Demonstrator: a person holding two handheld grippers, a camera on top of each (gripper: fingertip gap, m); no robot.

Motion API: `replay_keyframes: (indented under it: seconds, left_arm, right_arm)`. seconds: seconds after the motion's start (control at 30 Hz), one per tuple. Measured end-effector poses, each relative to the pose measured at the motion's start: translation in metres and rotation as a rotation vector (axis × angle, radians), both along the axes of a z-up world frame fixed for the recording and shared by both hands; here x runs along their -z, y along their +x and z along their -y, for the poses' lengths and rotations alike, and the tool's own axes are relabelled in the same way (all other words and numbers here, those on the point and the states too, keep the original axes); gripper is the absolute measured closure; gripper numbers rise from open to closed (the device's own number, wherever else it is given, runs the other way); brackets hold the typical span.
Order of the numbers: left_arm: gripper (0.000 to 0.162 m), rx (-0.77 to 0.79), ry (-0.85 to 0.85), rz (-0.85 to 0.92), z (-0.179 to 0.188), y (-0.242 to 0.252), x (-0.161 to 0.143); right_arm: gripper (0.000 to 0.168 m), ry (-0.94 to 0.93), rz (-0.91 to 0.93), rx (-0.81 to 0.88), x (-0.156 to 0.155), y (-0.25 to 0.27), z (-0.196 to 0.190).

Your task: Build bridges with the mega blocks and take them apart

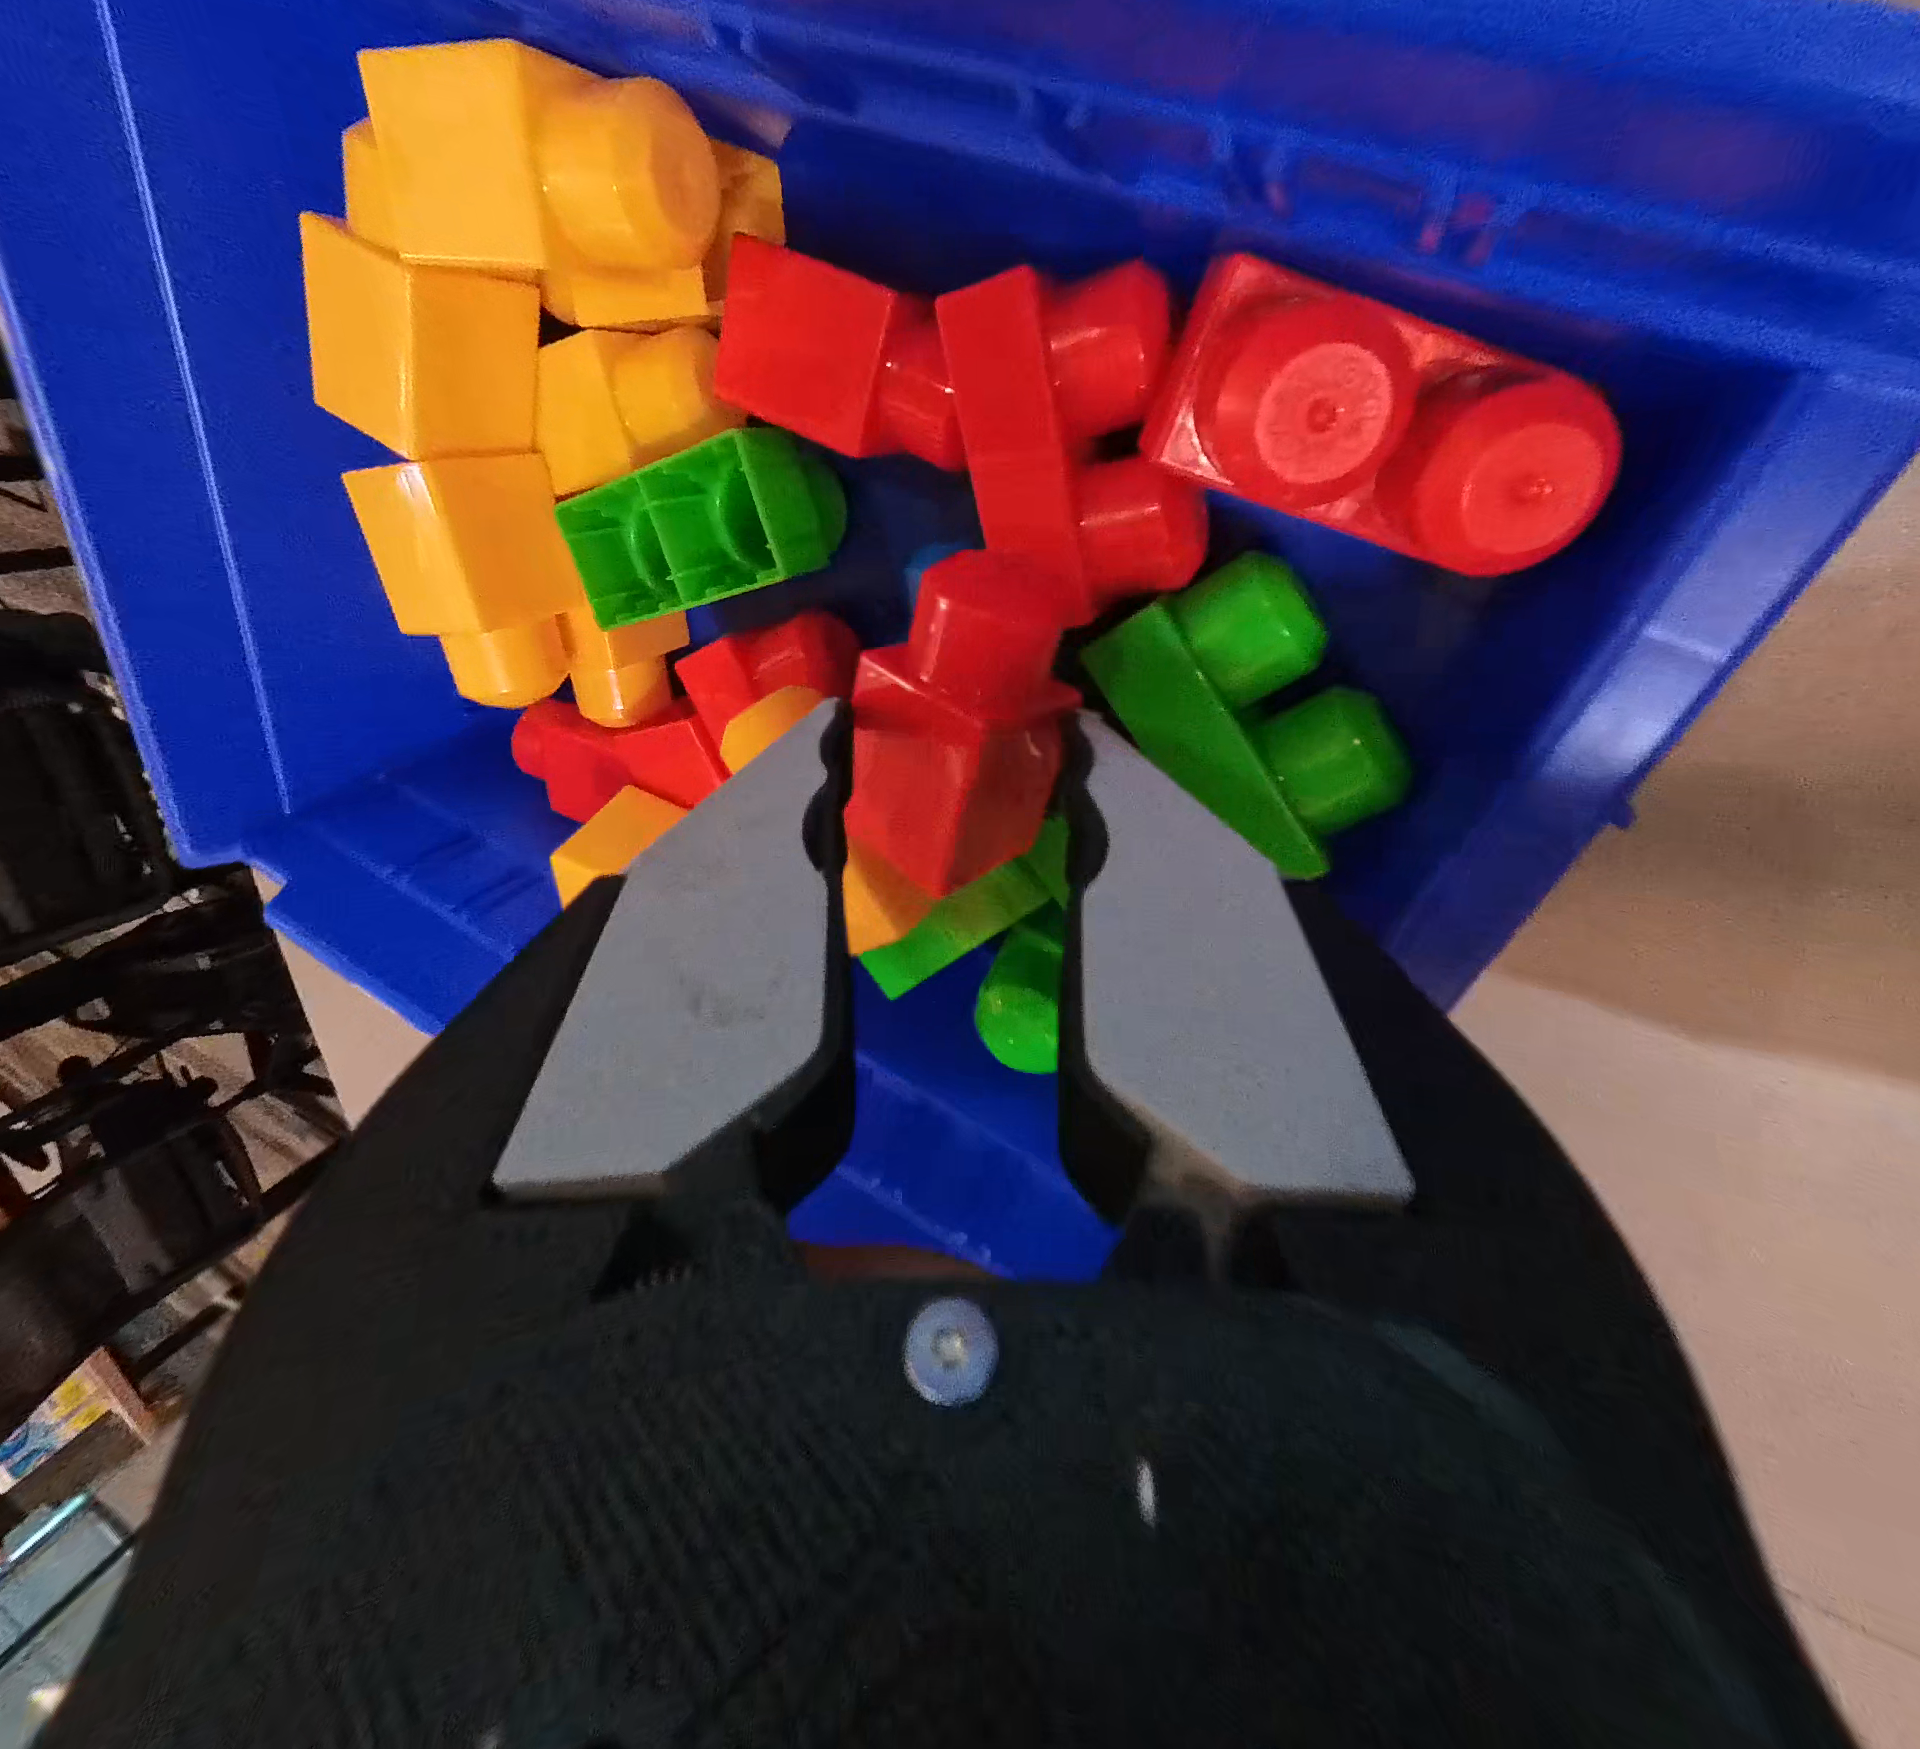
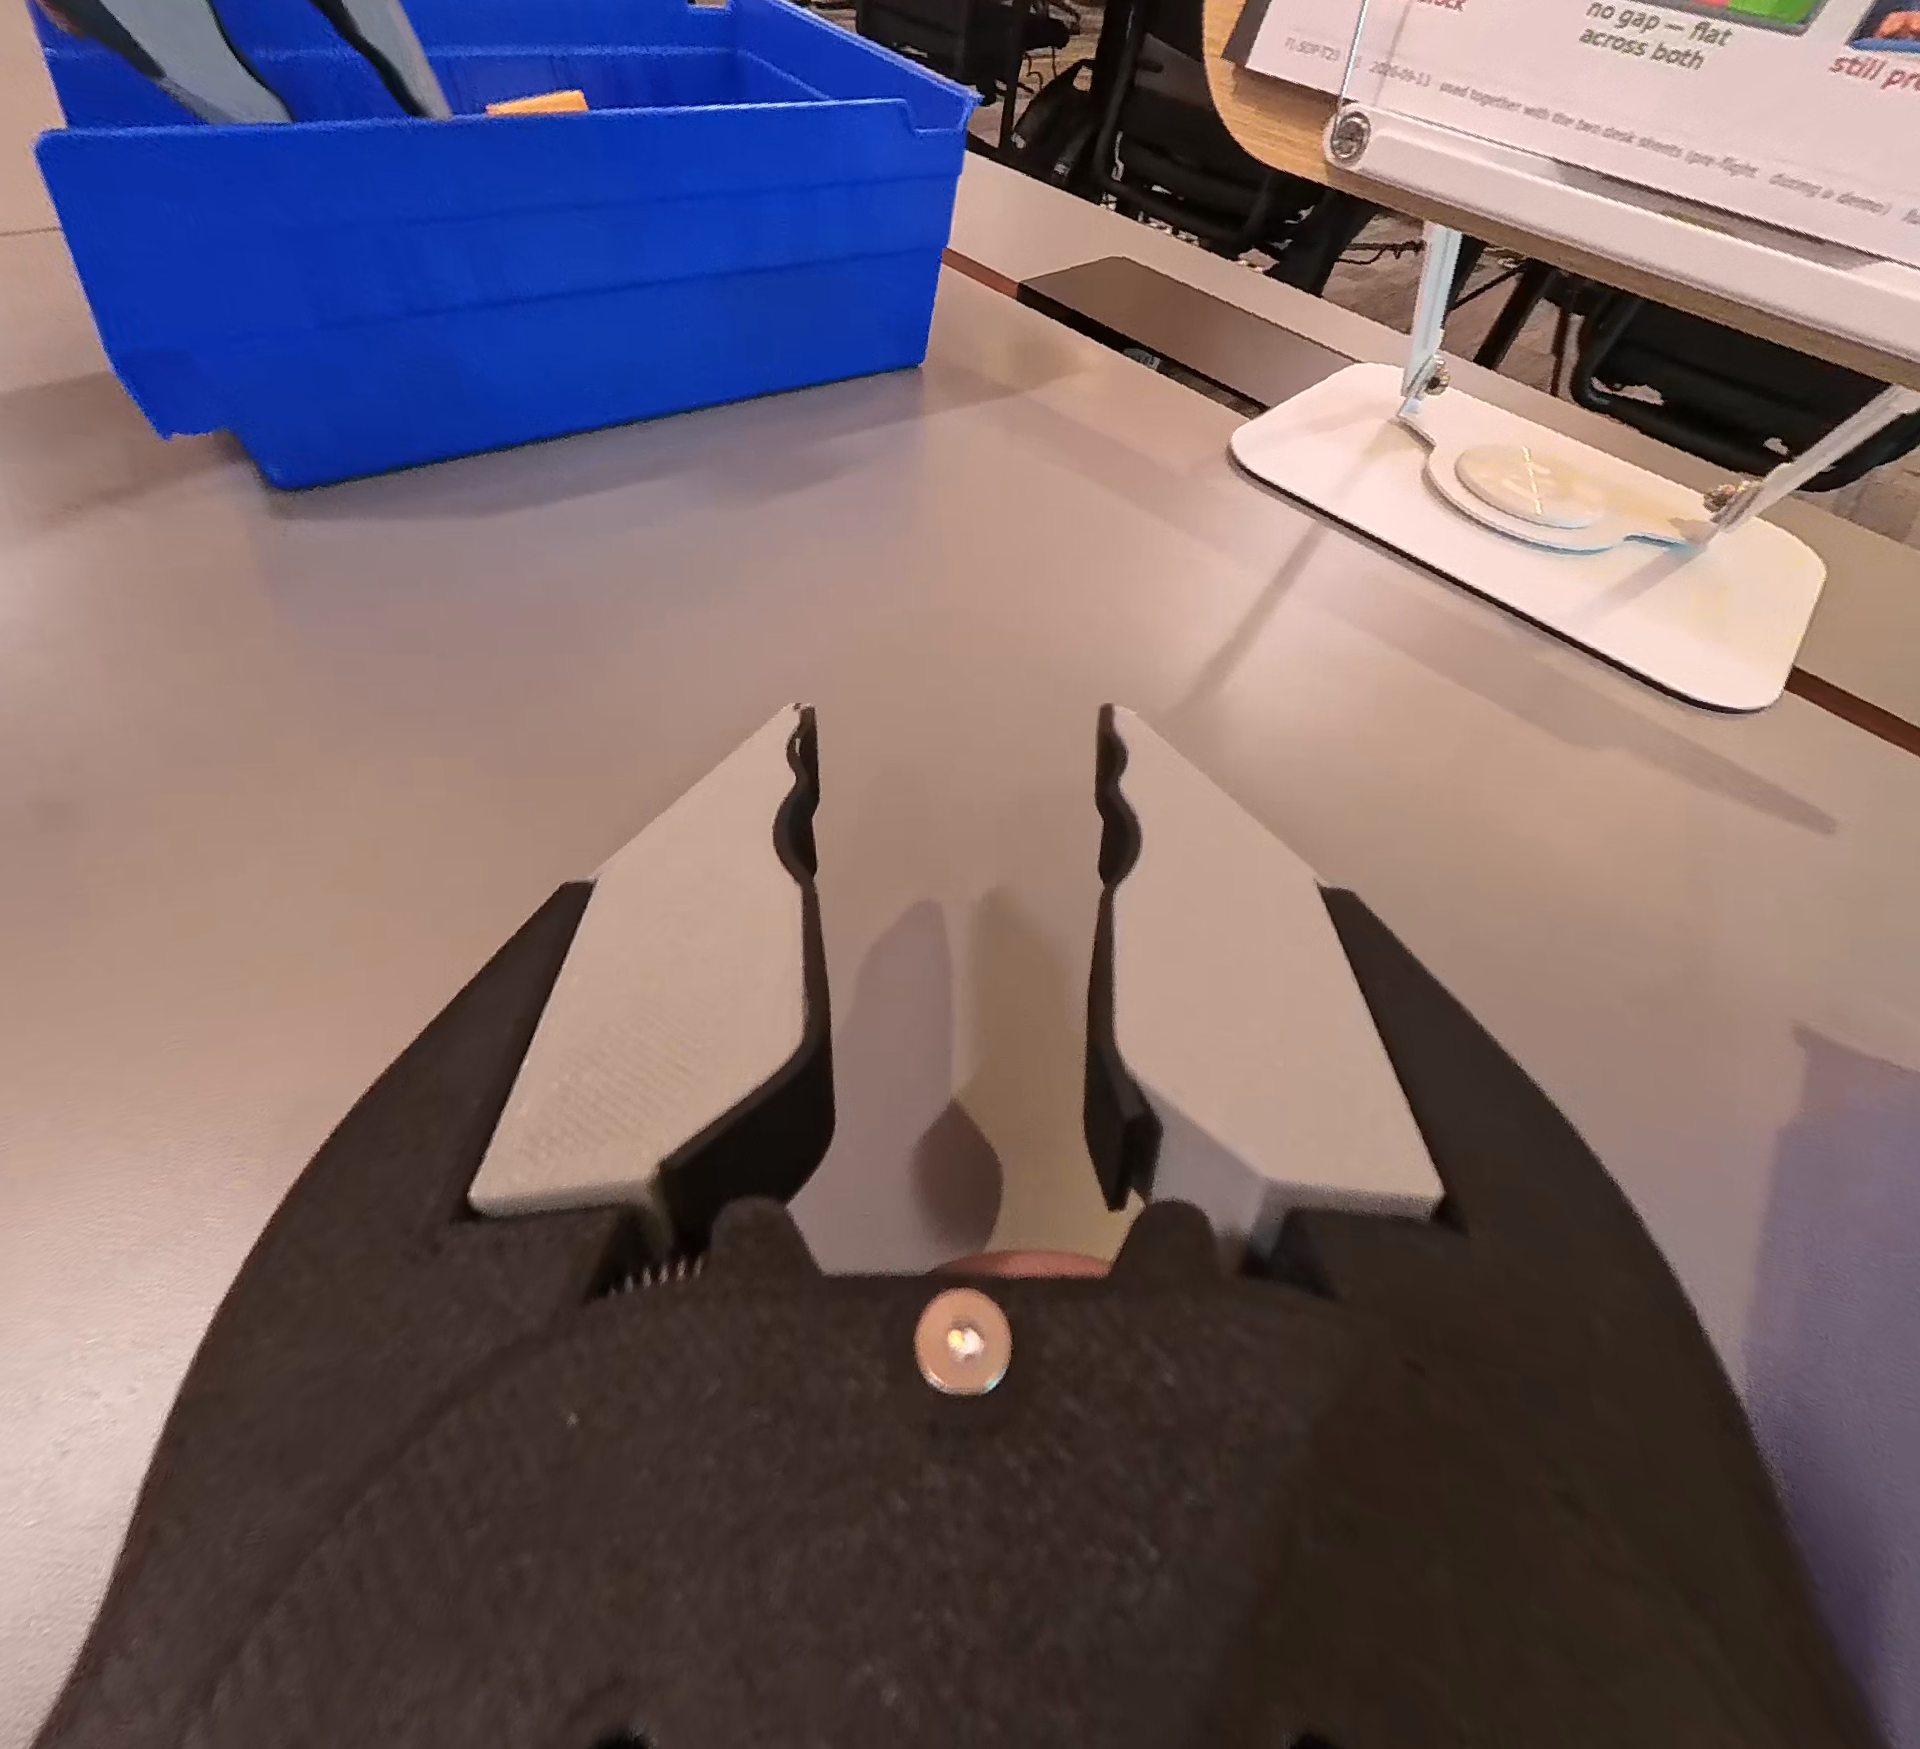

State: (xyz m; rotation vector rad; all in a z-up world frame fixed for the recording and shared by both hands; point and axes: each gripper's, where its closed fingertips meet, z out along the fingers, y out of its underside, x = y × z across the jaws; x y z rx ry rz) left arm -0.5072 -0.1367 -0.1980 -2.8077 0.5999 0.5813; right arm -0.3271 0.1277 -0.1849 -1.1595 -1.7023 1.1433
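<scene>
Left gripper (image 1: 951,743) is pinching a red plastic mega block (image 1: 951,754) inside the blue plastic bin (image 1: 187,297), picking stock; next, lifting clear. Right gripper (image 2: 956,733) is hovering, jaws spread.

instruction sheet (image 2: 1621,26) on white stand (image 2: 1538,556) | printed captions under block pictures | fine print probably unreadable

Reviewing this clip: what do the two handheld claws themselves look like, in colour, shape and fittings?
Both match. The left claw and right claw each have a broad black, rough-textured body that fans out toward the camera, with one silver screw at its centre. Each carries two flat grey fingers tapering to angled tips, with black wavy-edged inner pads. No cables, sleeves or markings show.
</scene>
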Motion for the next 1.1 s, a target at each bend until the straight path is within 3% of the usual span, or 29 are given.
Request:
replay_keyframes:
  seconds: [0.27,0.53,0.83,1.1]
  left_arm:
    - [0.108,-0.036,-0.106,-0.039,0.008,-0.015,0.026]
    - [0.107,-0.074,0.016,-0.059,0.0,-0.022,0.021]
    - [0.107,-0.179,0.121,0.063,-0.01,-0.011,0.011]
    - [0.115,-0.261,0.07,0.048,-0.012,-0.026,0.029]
  right_arm:
    - [0.118,-0.002,-0.003,-0.014,-0.001,0.002,0.003]
    - [0.119,-0.01,0.003,-0.024,0.0,0.002,0.005]
    - [0.12,-0.005,0.003,-0.036,0.0,0.003,0.008]
    - [0.122,-0.004,0.003,-0.038,0.0,0.004,0.008]
